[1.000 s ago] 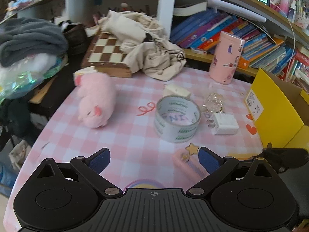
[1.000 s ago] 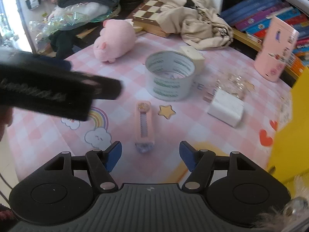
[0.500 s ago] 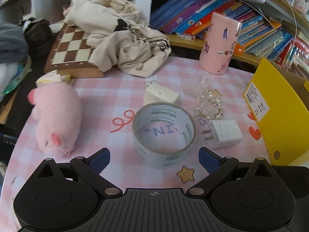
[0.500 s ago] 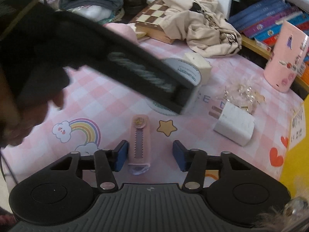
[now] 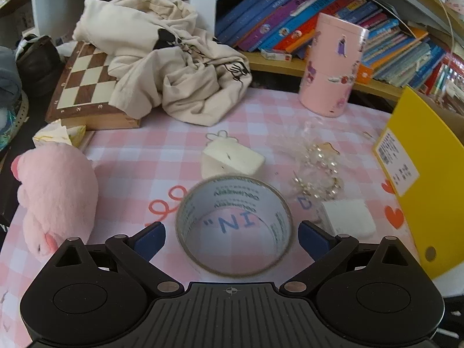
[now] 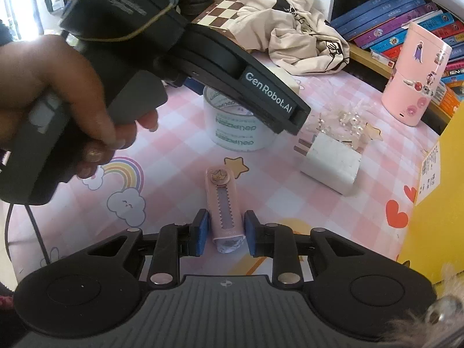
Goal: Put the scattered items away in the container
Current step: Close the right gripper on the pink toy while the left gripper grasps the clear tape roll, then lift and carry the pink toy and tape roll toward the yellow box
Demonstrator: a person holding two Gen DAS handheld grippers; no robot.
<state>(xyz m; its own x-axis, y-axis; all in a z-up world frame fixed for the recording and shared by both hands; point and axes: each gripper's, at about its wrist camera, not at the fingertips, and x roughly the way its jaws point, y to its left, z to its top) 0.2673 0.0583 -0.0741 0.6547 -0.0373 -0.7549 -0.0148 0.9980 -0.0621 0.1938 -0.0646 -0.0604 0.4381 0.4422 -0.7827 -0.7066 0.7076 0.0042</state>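
R gripper point(image 6: 225, 237) pinching 1 pink cutter point(image 6: 224, 207), flat on table point(image 6: 179, 156). L gripper point(image 5: 232, 233) spread wide around 1 tape roll point(image 5: 233, 224). 1 charger point(image 6: 330, 162), 1 yellow box point(image 5: 429, 174) at R.

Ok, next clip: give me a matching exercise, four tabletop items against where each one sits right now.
Items:
1. tape roll
2. pink clip
3. white charger
4. pink plush

Places:
A. at the table's left edge, in front of the chessboard
B. clamped by the right gripper
C. between the open fingers of the left gripper
D. next to the bead bracelet, near the yellow box

Pairs: 1-C, 2-B, 3-D, 4-A
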